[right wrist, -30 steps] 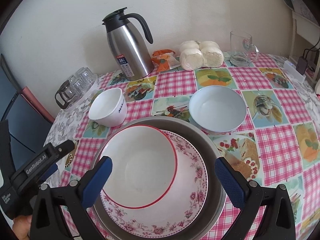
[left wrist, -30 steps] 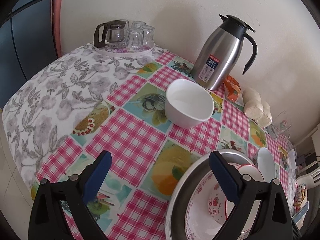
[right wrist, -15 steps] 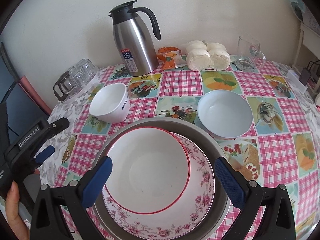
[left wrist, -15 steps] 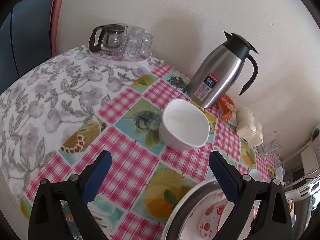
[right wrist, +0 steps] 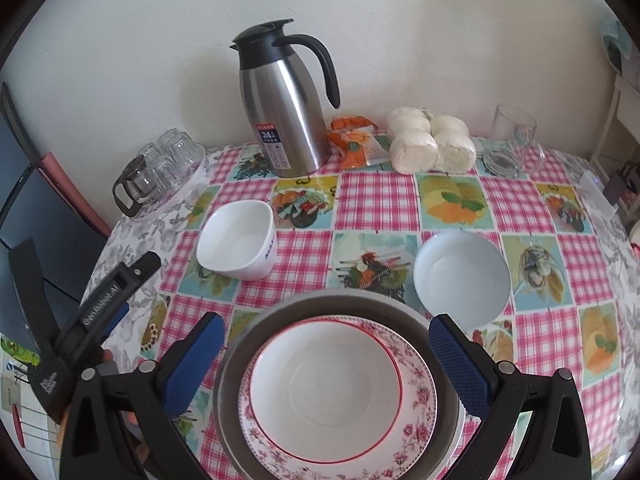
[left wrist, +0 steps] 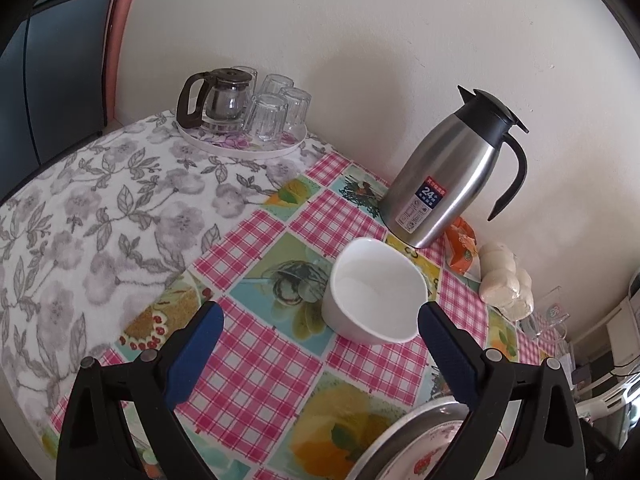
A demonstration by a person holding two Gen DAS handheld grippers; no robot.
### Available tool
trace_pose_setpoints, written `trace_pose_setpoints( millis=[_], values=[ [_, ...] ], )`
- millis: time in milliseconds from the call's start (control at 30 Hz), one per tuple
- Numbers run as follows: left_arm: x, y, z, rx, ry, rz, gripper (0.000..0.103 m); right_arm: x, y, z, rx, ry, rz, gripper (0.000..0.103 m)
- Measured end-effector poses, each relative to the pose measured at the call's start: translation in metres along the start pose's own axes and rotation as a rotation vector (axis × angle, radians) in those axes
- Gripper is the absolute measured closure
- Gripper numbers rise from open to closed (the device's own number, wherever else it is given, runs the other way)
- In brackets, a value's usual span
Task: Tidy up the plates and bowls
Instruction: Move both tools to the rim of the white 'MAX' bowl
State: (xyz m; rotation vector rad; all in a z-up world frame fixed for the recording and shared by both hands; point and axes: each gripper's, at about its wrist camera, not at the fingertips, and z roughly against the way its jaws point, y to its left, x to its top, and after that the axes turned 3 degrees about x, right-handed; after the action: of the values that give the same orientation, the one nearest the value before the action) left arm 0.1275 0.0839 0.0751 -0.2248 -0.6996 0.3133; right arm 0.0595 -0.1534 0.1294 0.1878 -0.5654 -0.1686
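Approach on the square white bowl (left wrist: 374, 290), left gripper (left wrist: 320, 330) spread wide and empty.
Straddle its rim at 12 o'clock; right gripper (right wrist: 324, 342) gapes idle above the stacked plates (right wrist: 340, 392).

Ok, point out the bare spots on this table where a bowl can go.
Free: the checked cloth between the square white bowl and the round white bowl, and the grey floral cloth in front of the glass tray. Crowded: the wall edge, with thermos jug, snack packet and buns.

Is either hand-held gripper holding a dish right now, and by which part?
Nothing is held. The left hand-held gripper is open before the square white bowl; the right hand-held gripper is open above the red-rimmed bowl.
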Motion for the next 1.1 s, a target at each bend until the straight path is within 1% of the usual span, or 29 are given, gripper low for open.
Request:
trace_pose_setpoints(
  millis=[100, 200, 367, 467, 633, 833, 933, 967, 1000, 1033, 1067, 1100],
  values=[
    [0.005, 0.001, -0.004, -0.008, 0.002, -0.005, 0.005, 0.012, 0.008, 0.002, 0.015, 0.003, -0.005, 0.000],
    [0.011, 0.005, -0.012, 0.018, 0.041, -0.004, 0.005, 0.023, 0.017, 0.001, 0.018, 0.002, 0.009, 0.000],
    [0.019, 0.021, -0.018, -0.043, 0.044, 0.057, 0.005, 0.042, 0.031, -0.009, 0.036, -0.003, 0.013, 0.000],
    [0.023, 0.028, -0.024, -0.060, 0.054, 0.079, 0.005, 0.050, 0.037, -0.024, 0.031, 0.008, 0.008, 0.000],
    [0.023, 0.042, -0.040, -0.050, 0.097, 0.157, 0.005, 0.056, 0.046, -0.053, -0.001, 0.041, 0.012, 0.000],
    [0.020, 0.042, -0.057, -0.042, 0.131, 0.156, 0.005, 0.057, 0.053, -0.089, -0.033, 0.083, -0.010, 0.001],
    [0.018, 0.041, -0.064, -0.043, 0.144, 0.146, 0.005, 0.056, 0.056, -0.103, -0.053, 0.099, -0.024, 0.003],
    [0.017, 0.040, -0.067, -0.043, 0.150, 0.145, 0.006, 0.056, 0.057, -0.108, -0.058, 0.105, -0.026, 0.005],
    [0.016, 0.041, -0.069, -0.044, 0.155, 0.145, 0.006, 0.056, 0.058, -0.112, -0.063, 0.110, -0.026, 0.010],
    [0.015, 0.040, -0.072, -0.046, 0.162, 0.145, 0.006, 0.056, 0.059, -0.117, -0.069, 0.114, -0.027, 0.011],
    [0.015, 0.041, -0.075, -0.050, 0.169, 0.146, 0.008, 0.056, 0.060, -0.121, -0.074, 0.119, -0.030, 0.013],
    [0.014, 0.041, -0.078, -0.059, 0.178, 0.148, 0.013, 0.056, 0.060, -0.125, -0.077, 0.122, -0.033, 0.016]
  ],
)
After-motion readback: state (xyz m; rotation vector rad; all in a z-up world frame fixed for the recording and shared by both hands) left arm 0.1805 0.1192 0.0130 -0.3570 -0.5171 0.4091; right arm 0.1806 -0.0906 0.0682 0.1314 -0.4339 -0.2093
